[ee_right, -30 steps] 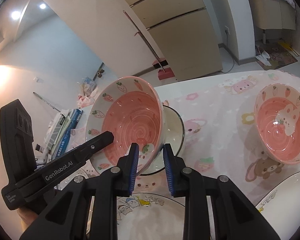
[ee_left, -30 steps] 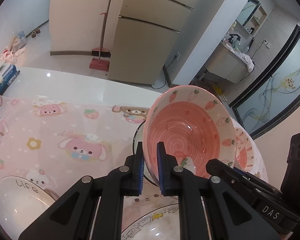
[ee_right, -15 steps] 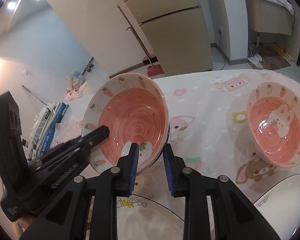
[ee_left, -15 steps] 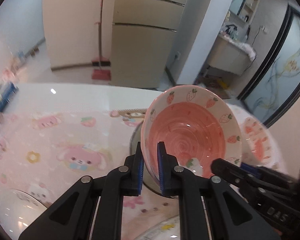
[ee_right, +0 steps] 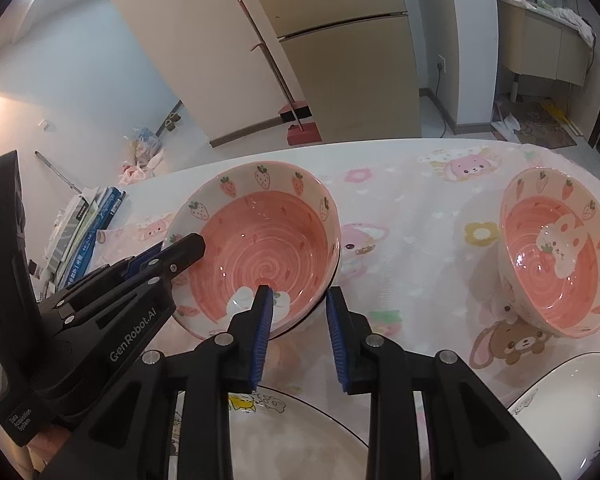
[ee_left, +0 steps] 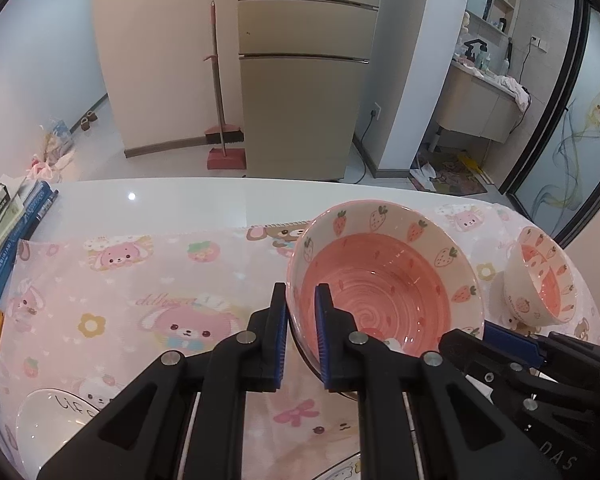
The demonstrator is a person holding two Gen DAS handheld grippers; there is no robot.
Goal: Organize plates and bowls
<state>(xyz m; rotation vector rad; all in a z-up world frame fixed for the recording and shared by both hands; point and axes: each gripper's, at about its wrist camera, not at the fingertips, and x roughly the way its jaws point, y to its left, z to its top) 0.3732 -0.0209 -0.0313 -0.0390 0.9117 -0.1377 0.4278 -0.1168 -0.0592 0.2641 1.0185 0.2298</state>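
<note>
Presently, the white table (ee_left: 188,196), covered by a pink cloth printed with cartoon rabbits and bears (ee_left: 140,300), carries the crockery. The large pink ceramic bowl with a strawberry-patterned rim (ee_left: 384,288) sits tilted near the cloth's middle, over a dark-rimmed dish that is mostly hidden. The left gripper (ee_left: 301,336) is clamped on this bowl's near-left rim, one blue pad inside and one outside, jaws nearly closed. The right gripper (ee_right: 298,332) straddles the bowl's near rim, its left pad inside the bowl and its right pad outside; the jaws stand partly apart, and whether the pads press the wall cannot be told. A second, smaller pink strawberry bowl with a rabbit figure inside (ee_right: 556,256) stands well apart to the right. A white plate with cartoon figures (ee_right: 284,436) lies just below the grippers. A white dish marked "life" (ee_left: 60,420) lies at the near left. Legible markings: "GenRobot.AI" and "Data Acquisition System" on the left gripper's body; "DAS" on the right gripper's body.
</note>
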